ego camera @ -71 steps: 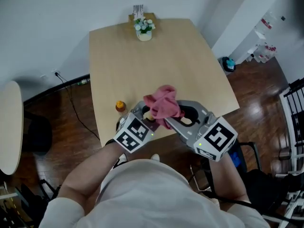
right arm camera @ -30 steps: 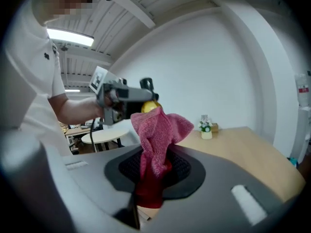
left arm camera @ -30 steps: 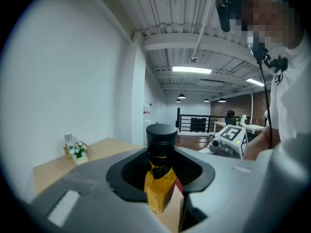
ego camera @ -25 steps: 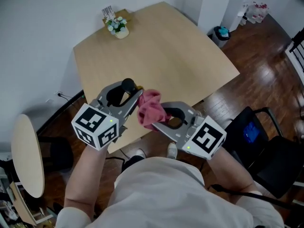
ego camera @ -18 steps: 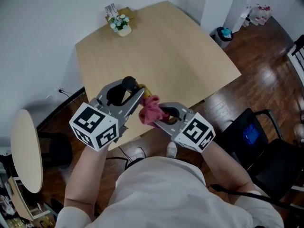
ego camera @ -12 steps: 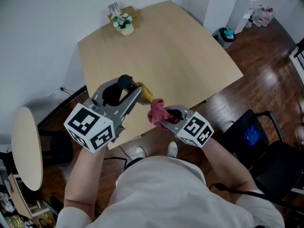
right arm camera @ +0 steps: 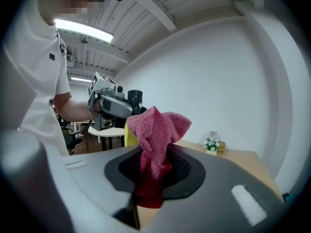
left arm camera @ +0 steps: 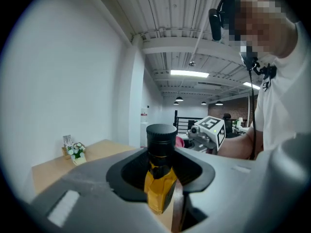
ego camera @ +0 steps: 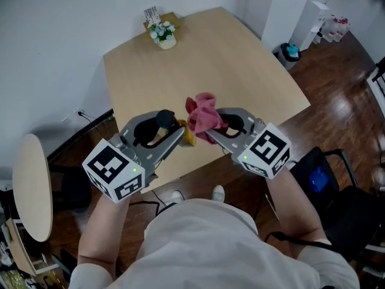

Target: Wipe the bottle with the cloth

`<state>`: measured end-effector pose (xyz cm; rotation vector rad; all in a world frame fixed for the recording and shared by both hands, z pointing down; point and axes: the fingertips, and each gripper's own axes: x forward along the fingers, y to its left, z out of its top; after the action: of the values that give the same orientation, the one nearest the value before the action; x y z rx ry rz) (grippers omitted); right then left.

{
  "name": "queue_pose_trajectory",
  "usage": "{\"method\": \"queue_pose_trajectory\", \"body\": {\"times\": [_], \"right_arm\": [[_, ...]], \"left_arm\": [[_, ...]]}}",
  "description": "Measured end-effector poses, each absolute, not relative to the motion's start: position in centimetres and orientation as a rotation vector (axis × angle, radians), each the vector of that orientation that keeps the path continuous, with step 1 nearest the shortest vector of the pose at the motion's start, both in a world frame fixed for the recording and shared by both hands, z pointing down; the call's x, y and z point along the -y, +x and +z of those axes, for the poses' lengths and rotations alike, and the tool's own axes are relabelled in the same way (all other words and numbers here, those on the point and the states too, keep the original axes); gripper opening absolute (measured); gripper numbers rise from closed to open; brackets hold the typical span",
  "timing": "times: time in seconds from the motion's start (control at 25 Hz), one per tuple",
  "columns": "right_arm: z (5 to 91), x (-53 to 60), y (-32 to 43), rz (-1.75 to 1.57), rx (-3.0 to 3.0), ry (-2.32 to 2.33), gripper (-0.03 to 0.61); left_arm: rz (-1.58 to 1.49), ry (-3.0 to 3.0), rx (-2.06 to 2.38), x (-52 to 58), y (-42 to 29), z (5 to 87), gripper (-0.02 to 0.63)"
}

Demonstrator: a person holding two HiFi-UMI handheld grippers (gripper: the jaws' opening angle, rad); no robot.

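My left gripper [ego camera: 175, 138] is shut on a small bottle [ego camera: 185, 135] with a yellow body and a black cap [ego camera: 163, 120], held in the air above the table's near edge. In the left gripper view the bottle [left arm camera: 160, 183] stands between the jaws, cap [left arm camera: 161, 136] up. Just to its right, my right gripper [ego camera: 212, 131] is shut on a bunched pink cloth [ego camera: 203, 115], which rests against the bottle's yellow side. From the right gripper view the cloth [right arm camera: 158, 132] rises out of the jaws, with the bottle [right arm camera: 130, 130] just behind it.
The light wooden table [ego camera: 228, 65] carries a small flower pot [ego camera: 163, 36] and a card holder [ego camera: 152, 14] at its far edge. A round side table [ego camera: 29, 185] stands at the left, a black chair [ego camera: 337, 188] at the lower right, and a bin [ego camera: 289, 51] by the wall.
The right gripper has carried the cloth up and away from the body, from below the bottle to against its side. The left gripper has sunk a little with the bottle.
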<state>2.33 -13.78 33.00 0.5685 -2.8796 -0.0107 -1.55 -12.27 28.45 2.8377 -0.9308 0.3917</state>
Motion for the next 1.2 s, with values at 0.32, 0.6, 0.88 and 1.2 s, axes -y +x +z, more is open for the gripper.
{"method": "queue_pose_trajectory", "body": {"times": [0.32,0.6,0.88,1.2], "right_arm": [[35.1,14.5,-2.1,0.037,2.831,0.49,0.086],[44.8,14.6,-2.2,0.269,2.672,0.525,0.086],[33.8,13.6,-2.0,0.083,2.84,0.705,0.086],[31.9,10.9,-4.3,-0.015,2.817,0.744,0.086]], "left_arm": [[0.356,2.847,0.909,12.7,-3.9,28.2,0.152],[0.339,2.868,0.903,13.4,-5.8,27.1,0.152],[0.367,2.877,0.863,14.5,-6.8,28.1,0.153],[0.335,2.893,0.782,14.2,-6.6,27.7,0.153]]}}
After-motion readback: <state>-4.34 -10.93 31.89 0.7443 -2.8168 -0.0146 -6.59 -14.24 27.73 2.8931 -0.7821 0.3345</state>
